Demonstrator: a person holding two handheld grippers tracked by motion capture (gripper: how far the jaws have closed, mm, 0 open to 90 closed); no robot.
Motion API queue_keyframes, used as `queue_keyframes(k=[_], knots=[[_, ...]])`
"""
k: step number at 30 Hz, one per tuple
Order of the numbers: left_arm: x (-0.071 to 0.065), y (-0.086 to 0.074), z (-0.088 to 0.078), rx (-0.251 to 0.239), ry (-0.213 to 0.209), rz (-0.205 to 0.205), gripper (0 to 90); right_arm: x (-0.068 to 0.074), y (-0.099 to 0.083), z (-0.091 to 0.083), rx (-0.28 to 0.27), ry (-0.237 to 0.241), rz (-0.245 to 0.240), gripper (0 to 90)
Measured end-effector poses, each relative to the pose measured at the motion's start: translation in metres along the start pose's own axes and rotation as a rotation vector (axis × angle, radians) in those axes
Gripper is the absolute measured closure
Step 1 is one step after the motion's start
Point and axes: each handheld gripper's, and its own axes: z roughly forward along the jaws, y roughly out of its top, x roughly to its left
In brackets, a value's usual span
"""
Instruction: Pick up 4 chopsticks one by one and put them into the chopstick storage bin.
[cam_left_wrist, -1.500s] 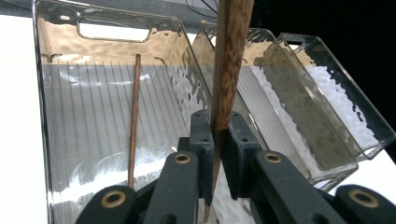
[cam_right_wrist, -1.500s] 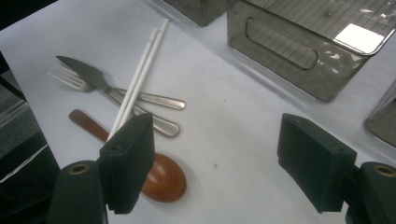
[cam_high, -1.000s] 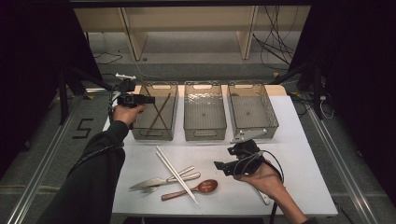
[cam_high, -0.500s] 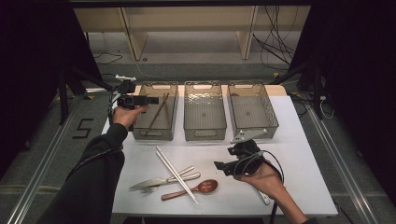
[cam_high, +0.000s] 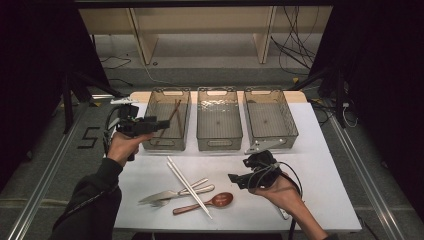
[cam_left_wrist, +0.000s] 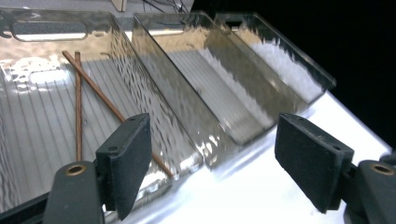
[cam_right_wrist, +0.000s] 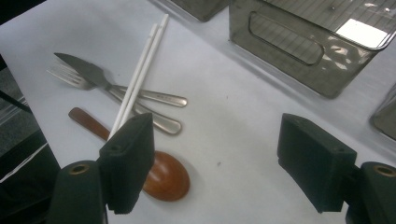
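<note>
My left tool (cam_high: 159, 123) hangs, jaws apart, over the left bin (cam_high: 165, 120) holding brown chopsticks (cam_left_wrist: 95, 98); my right tool (cam_high: 234, 179), jaws apart, hovers beside the wooden spoon (cam_high: 203, 203).

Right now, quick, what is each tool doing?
Left tool: open, holding nothing, by the clear plastic bin.
Right tool: open, empty, above the brown wooden spoon.

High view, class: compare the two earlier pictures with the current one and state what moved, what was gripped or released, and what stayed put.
The left hand-held gripper drew slightly back from the left bin toward the person, jaws open and empty. The brown chopsticks lie in that bin in all three pictures. The right hand-held gripper, white chopsticks, fork, knife and wooden spoon stayed put.
</note>
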Motion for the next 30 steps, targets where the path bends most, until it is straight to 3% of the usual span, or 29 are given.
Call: queue_keyframes(k=[3, 6, 10, 13, 18, 30], knots=[[-0.013, -0.009, -0.001, 0.029, -0.010, 0.067, 25.7, 0.002, 0.000, 0.001, 0.000, 0.002, -0.003, 28.3], [-0.020, -0.016, 0.001, 0.064, 0.015, 0.138, 25.5, 0.003, 0.000, 0.003, 0.005, 0.003, -0.009, 28.1], [-0.023, -0.024, 0.005, 0.078, -0.008, 0.146, 24.9, 0.003, -0.001, 0.002, 0.004, 0.008, -0.011, 28.0], [-0.025, -0.031, 0.008, 0.099, -0.015, 0.178, 24.4, 0.002, -0.002, 0.000, -0.010, 0.007, -0.005, 27.7], [-0.026, -0.042, 0.014, 0.138, -0.004, 0.198, 23.4, -0.001, -0.005, -0.005, -0.033, -0.006, 0.011, 27.1], [-0.031, -0.054, 0.025, 0.189, -0.015, 0.237, 21.7, -0.011, -0.017, -0.022, -0.134, -0.038, 0.039, 27.1]])
